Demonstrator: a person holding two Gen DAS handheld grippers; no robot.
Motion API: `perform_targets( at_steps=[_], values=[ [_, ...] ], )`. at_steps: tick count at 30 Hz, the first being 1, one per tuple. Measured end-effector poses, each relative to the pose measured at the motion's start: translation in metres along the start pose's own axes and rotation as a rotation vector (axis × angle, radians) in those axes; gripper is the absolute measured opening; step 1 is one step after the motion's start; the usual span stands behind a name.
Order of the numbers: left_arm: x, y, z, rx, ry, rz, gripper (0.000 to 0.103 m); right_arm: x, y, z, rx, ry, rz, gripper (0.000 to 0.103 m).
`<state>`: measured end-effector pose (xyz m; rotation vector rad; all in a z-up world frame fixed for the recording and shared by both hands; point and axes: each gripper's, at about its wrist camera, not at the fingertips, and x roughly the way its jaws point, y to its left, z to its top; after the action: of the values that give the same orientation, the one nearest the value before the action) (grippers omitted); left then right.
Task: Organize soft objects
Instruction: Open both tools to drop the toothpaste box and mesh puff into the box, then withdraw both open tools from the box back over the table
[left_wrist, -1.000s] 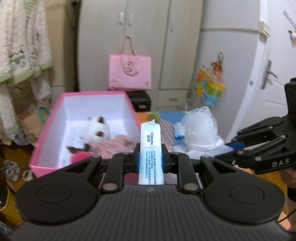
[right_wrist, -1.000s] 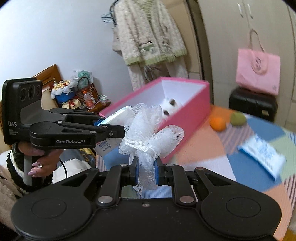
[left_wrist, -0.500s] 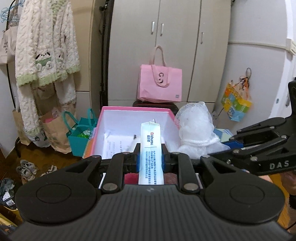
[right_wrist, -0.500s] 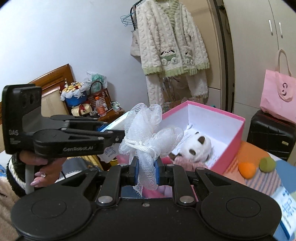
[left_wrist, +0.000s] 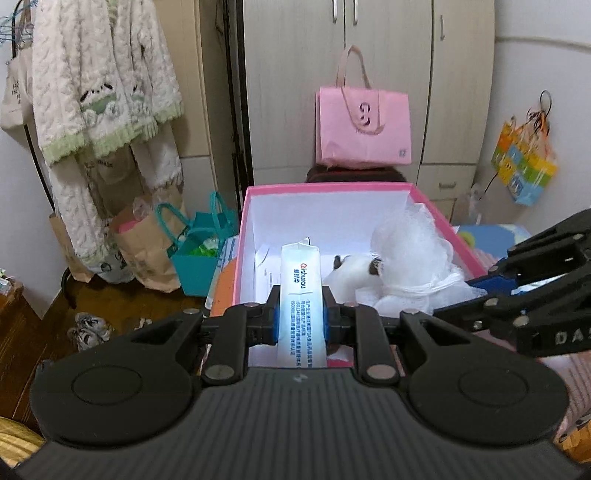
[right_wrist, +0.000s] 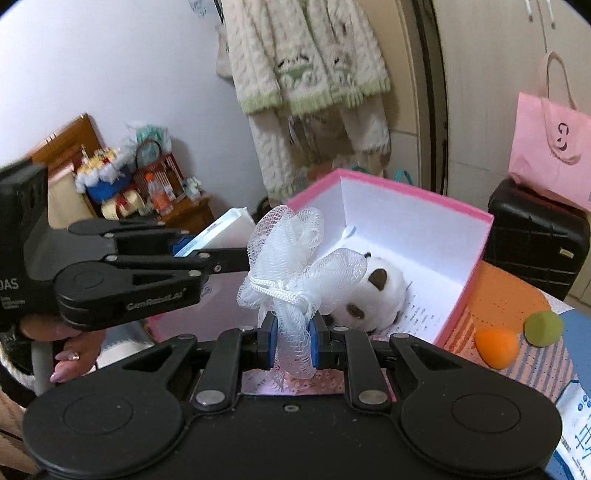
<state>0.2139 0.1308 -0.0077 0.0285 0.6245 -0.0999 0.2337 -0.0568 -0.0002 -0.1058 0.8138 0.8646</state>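
Clamped in right gripper: mesh pouf, featherlight, squashy, best pinched by cord; in left gripper: soft tissue pack.

The right gripper pinched a white mesh bath pouf above the near edge of the pink box, where a white plush toy with brown ears lay inside. At left, the left gripper clamped a white tissue pack, a hand gripping its handle. 2 small sponges, 1 orange and 1 green, sat just right of the box.
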Motion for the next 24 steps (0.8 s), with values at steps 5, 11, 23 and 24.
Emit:
perform_targets(
  at_steps=[5,11,23,24],
  values=[
    [0.017,0.000,0.000,0.047,0.019,0.029,0.018,0.026,-0.003,0.010,-0.035,0.074,-0.025,0.023],
    [0.029,0.003,-0.002,0.038,0.060,0.001,0.022,0.043,0.000,0.011,-0.121,0.118,-0.010,0.024],
    [0.000,0.009,0.003,0.003,-0.012,-0.032,0.050,0.034,-0.001,0.014,-0.112,0.054,0.000,0.050],
    [-0.002,0.009,0.003,-0.003,-0.010,-0.046,0.052,0.029,-0.002,0.013,-0.103,0.044,0.011,0.051]
  ],
)
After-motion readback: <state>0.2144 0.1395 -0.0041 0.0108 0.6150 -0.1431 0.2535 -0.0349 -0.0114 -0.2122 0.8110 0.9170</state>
